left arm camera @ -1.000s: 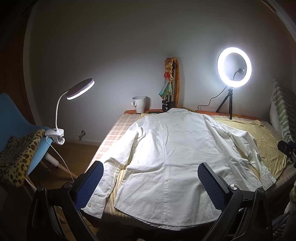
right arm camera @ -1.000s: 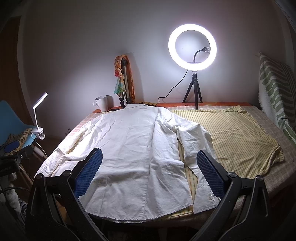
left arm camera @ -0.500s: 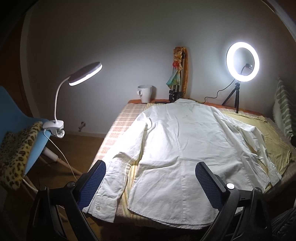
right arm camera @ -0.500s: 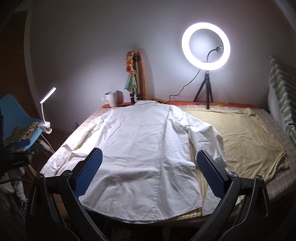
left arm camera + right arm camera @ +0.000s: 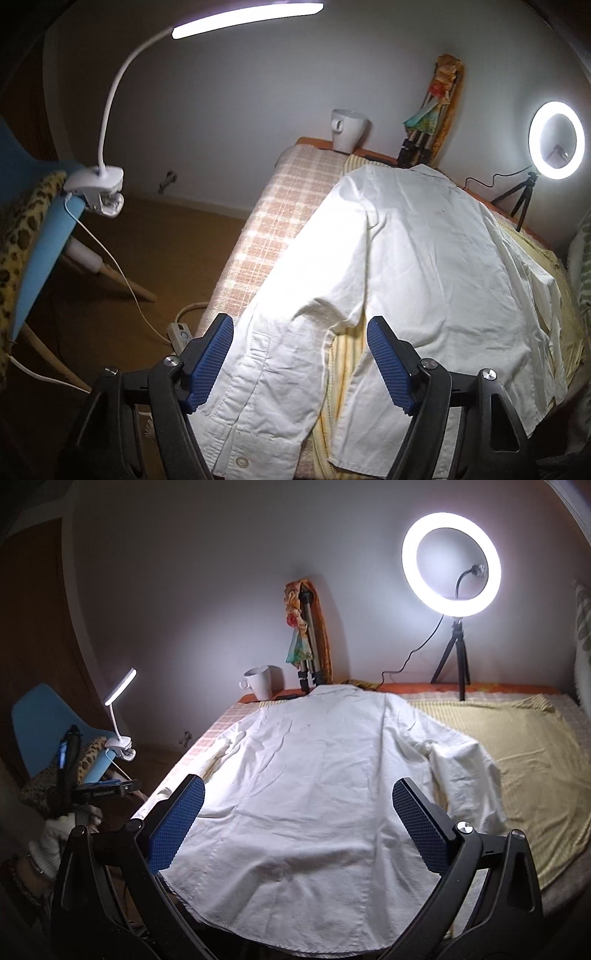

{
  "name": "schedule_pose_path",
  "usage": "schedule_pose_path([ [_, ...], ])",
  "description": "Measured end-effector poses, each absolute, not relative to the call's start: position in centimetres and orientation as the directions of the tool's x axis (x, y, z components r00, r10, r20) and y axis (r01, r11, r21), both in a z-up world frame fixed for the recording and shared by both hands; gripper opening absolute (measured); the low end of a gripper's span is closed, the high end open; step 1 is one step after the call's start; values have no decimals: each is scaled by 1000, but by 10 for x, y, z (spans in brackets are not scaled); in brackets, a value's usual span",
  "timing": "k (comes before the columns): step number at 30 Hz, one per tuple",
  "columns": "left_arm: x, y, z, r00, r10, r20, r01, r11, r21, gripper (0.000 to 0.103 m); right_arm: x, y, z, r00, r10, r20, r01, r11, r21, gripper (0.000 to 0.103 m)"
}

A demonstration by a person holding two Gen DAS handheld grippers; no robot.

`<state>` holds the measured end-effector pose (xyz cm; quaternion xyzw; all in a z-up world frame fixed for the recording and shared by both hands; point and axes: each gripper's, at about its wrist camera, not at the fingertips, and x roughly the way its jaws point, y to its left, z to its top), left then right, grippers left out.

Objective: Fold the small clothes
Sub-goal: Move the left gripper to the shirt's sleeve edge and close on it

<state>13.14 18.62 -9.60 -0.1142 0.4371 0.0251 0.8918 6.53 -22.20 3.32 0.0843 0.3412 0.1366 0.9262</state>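
white shirt [image 5: 317,790] spread flat, back up, on bed [image 5: 280,221], collar toward far wall, hem at near edge. lying on yellow cloth [image 5: 517,753] over checked cover. left sleeve [image 5: 266,369] running down along bed's left edge, cuff hanging near the corner. right sleeve [image 5: 465,775] bent out over yellow cloth.

left hand-held gripper [image 5: 300,365] over the left cuff, jaws wide apart, sleeve seen between blue pads [image 5: 210,363], gripping nothing; contact with fabric unclear. right hand-held gripper [image 5: 295,823] above shirt's lower back, jaws wide apart, empty.

mug [image 5: 262,681] and ring light [image 5: 451,559] at far end of bed. clip lamp [image 5: 107,184] clamped on blue chair [image 5: 40,258] left of bed.
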Motion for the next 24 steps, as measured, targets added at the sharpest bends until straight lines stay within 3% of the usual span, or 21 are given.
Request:
schedule_pose_path([
  [8, 157, 238, -147, 544, -211, -812, -204, 905, -372, 72, 79, -219, 4, 649, 367, -666, -202, 927, 315, 103],
  [16, 167, 251, -171, 490, -228, -841, -226, 899, -376, 66, 79, -210, -1, 618, 396, -679, -225, 917, 330, 103],
  [20, 165, 247, -174, 480, -241, -843, -208, 903, -377, 50, 76, -208, 0, 618, 393, -680, -234, 919, 318, 103],
  [21, 165, 245, -174, 481, -248, -841, -200, 903, -380, 42, 76, -208, -1, 618, 391, -682, -234, 920, 315, 103],
  [24, 166, 243, -176, 477, -281, -833, -191, 892, -410, 28, 76, -210, -2, 616, 387, -686, -227, 921, 316, 103],
])
